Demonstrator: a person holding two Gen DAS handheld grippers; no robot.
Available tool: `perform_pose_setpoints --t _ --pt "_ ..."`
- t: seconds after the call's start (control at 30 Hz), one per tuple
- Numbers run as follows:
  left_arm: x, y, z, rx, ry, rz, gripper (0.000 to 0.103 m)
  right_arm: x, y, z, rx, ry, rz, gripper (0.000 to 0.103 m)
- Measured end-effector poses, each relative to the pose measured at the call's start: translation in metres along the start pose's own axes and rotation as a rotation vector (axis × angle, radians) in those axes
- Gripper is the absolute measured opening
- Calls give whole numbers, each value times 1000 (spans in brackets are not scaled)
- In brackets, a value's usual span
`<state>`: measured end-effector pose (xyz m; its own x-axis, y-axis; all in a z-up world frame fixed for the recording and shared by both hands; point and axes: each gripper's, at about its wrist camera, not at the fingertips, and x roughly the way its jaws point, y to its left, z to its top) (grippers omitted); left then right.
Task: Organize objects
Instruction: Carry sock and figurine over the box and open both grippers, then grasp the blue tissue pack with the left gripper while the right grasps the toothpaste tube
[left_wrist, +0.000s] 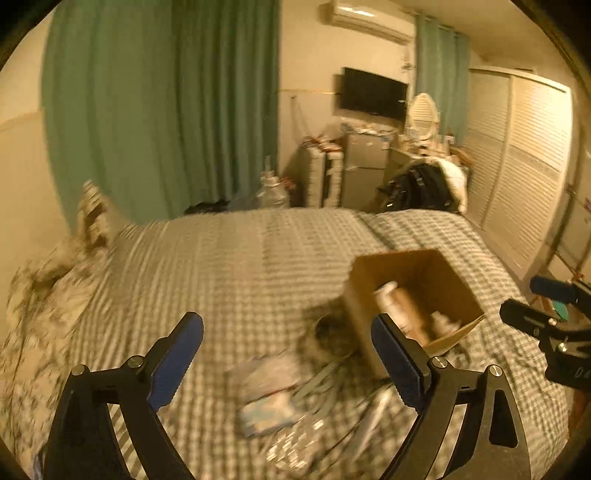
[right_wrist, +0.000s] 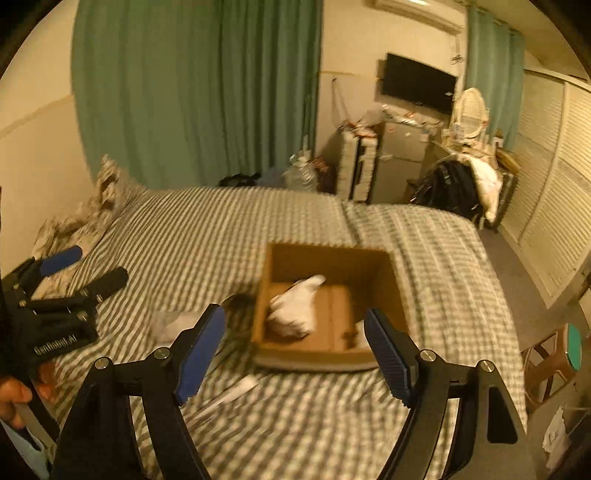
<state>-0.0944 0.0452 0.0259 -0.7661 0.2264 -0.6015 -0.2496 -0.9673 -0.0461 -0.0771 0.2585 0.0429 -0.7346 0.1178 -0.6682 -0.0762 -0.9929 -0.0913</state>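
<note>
Both my left gripper (left_wrist: 287, 360) and right gripper (right_wrist: 294, 349) gape wide, empty. The cardboard box (right_wrist: 334, 291) sits mid-bed (right_wrist: 221, 229); loose packets (left_wrist: 267, 391) lie beside it. Motion blur could make me misjudge a grab and shove the box.

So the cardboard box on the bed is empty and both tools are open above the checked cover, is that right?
Not quite: the cardboard box is not empty. The right wrist view shows a white item lying inside it. The rest holds: the left tool and right tool are both open above the checked cover.
</note>
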Motion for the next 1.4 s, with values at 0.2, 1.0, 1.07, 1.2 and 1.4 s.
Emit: perform_pose_setpoints --t 0.2,1.0,1.07,1.2,1.4 --pt "12 42 -58 -83 70 106 95 56 40 -44 -9 147 4 78" --pt "123 45 -133 -97 386 95 95 202 80 -113 14 465 1 31" --pt "126 42 -132 -107 392 70 95 195 81 -111 4 427 0 29" --pt "135 34 -129 -108 408 38 95 186 79 -105 -1 374 6 26" --pt "161 23 -127 -122 445 2 95 185 69 -92 23 349 1 25"
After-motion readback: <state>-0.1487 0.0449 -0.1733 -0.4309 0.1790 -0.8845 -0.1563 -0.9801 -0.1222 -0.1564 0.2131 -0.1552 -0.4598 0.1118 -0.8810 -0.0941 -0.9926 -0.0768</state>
